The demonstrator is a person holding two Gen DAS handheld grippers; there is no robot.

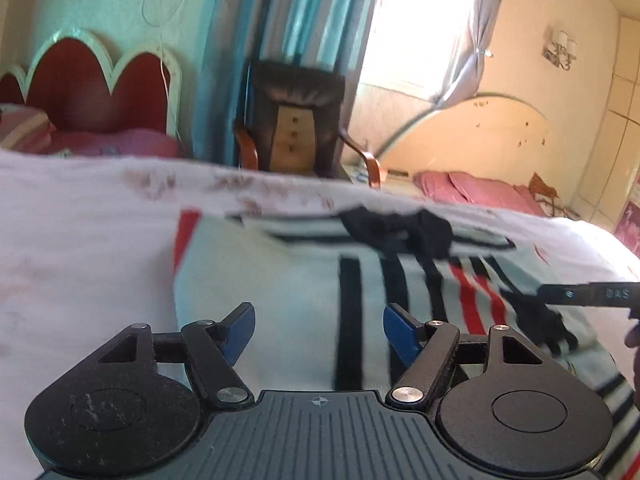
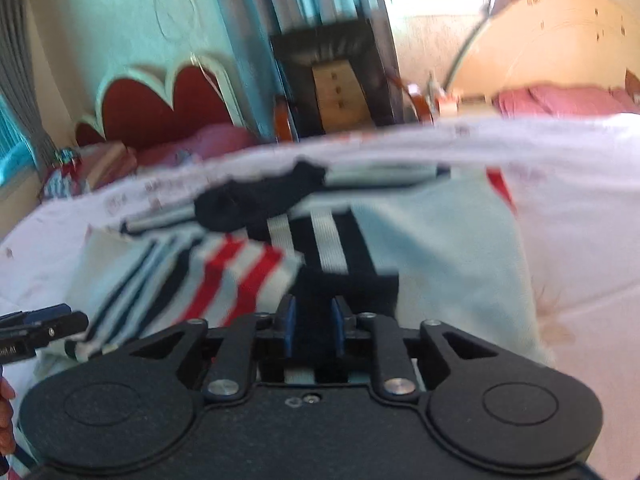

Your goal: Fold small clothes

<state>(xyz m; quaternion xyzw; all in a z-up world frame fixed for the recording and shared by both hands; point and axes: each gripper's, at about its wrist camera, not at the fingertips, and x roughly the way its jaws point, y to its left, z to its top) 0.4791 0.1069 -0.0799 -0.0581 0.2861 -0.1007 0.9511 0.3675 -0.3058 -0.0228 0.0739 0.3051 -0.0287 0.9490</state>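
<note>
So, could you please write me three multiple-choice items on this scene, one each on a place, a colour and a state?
1. Where does the striped garment lie?
A. On the white bedsheet
B. On the brown armchair
C. On the floor

2. What colour is the small cloth lying at the garment's far edge?
A. Yellow
B. Black
C. Pink

3. How does the left gripper stand?
A. Shut on the garment
B. Shut on the sheet
C. Open, with nothing pressed between its pads

Answers:
1 A: white sheet shows on either side of the garment.
2 B: it reads as dark black against the pale stripes in both views.
3 C: a wide gap separates the blue pads above the cloth.
</note>
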